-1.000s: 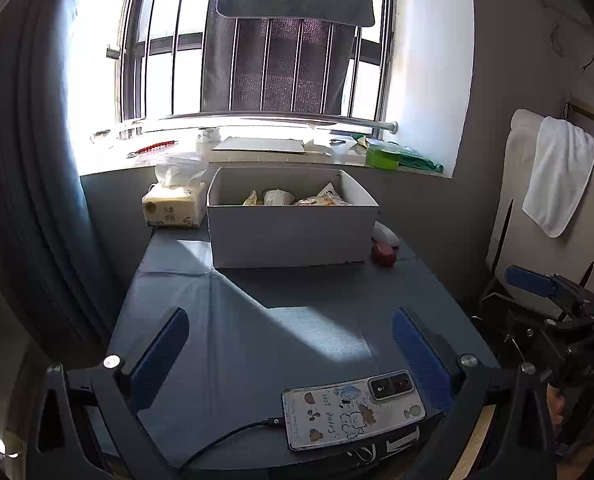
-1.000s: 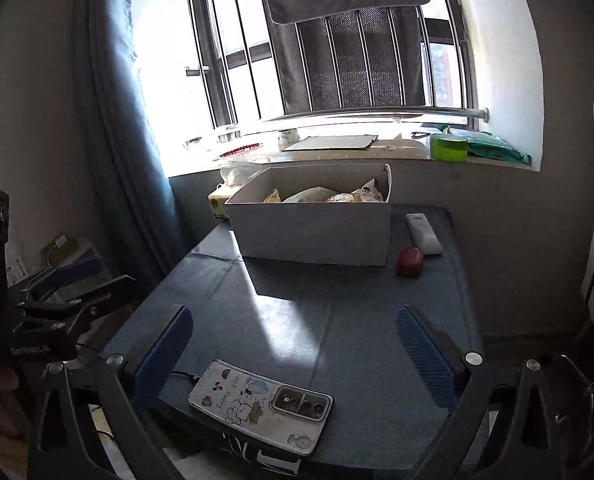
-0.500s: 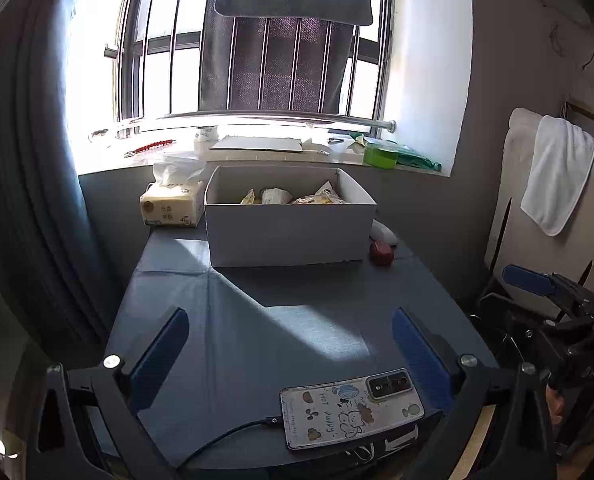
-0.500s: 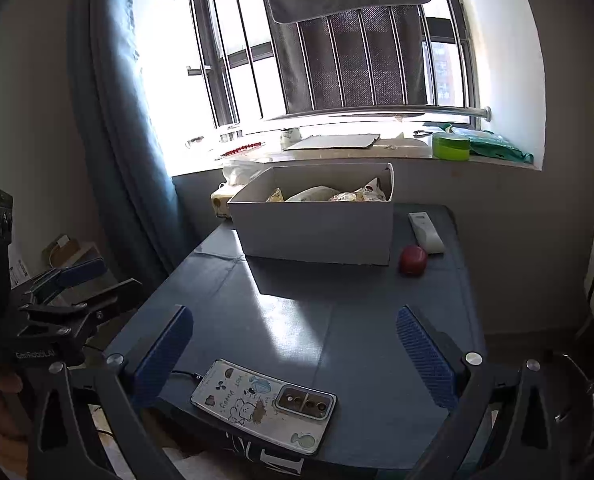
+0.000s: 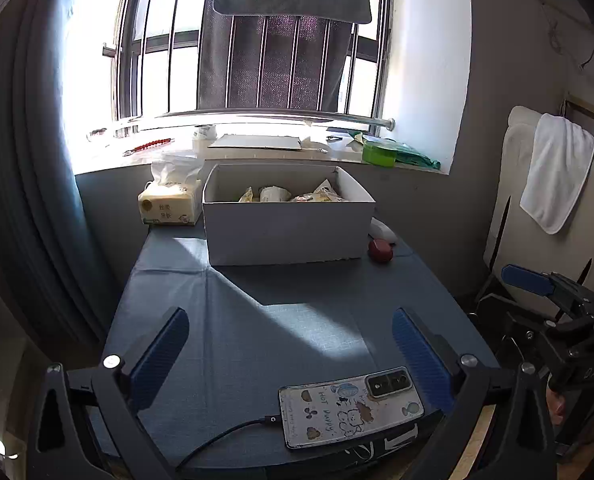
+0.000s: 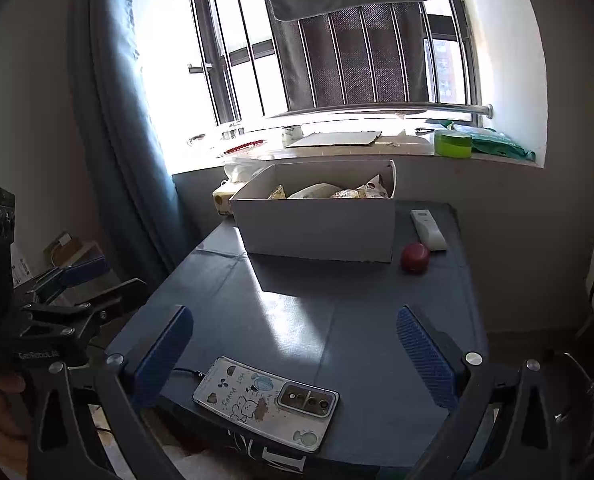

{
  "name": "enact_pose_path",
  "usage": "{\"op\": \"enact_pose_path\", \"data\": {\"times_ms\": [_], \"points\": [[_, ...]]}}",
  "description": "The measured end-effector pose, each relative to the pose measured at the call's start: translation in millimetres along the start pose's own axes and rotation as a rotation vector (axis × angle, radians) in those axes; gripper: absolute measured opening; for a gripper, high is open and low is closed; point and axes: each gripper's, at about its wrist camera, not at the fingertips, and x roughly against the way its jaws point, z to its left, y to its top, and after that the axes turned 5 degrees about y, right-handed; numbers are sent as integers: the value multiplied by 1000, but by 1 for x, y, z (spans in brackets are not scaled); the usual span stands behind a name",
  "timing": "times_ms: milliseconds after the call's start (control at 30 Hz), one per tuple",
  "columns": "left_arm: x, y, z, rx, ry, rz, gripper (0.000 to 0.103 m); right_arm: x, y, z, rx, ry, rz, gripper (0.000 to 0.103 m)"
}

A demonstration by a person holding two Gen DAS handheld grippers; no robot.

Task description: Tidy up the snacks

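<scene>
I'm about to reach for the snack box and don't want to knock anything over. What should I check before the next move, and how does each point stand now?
1. Left gripper open and empty: ok, jaws spread wide.
2. Right gripper open and empty: ok, jaws spread wide.
3. White cardboard box open on top: ok, no lid on it, snack packets show inside.
4. Path across the blue-grey tablecloth to the box: ok, bare cloth in between.
5. Phone in a cartoon case out of the way: not ok, it lies at the near edge under both grippers, cable plugged in.
6. Loose snacks left outside the box: cannot tell; only a small red round object and a white remote lie beside it.
</scene>
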Motion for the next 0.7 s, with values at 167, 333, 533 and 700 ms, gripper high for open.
{"op": "enact_pose_path", "data": {"times_ms": [167,333,533,700], "points": [[0,0,0,0,4,-1,103,-1,0,0,0,0,2,103],[0,-1,0,-3,5,3,103,-1,0,0,-2,2,4,103],[-1,-2,0,-3,6,4,103,0,-1,0,-3,4,5,103],[-1,-2,0,-3,3,4,103,0,-1,0,-4,5,5,103]]}}
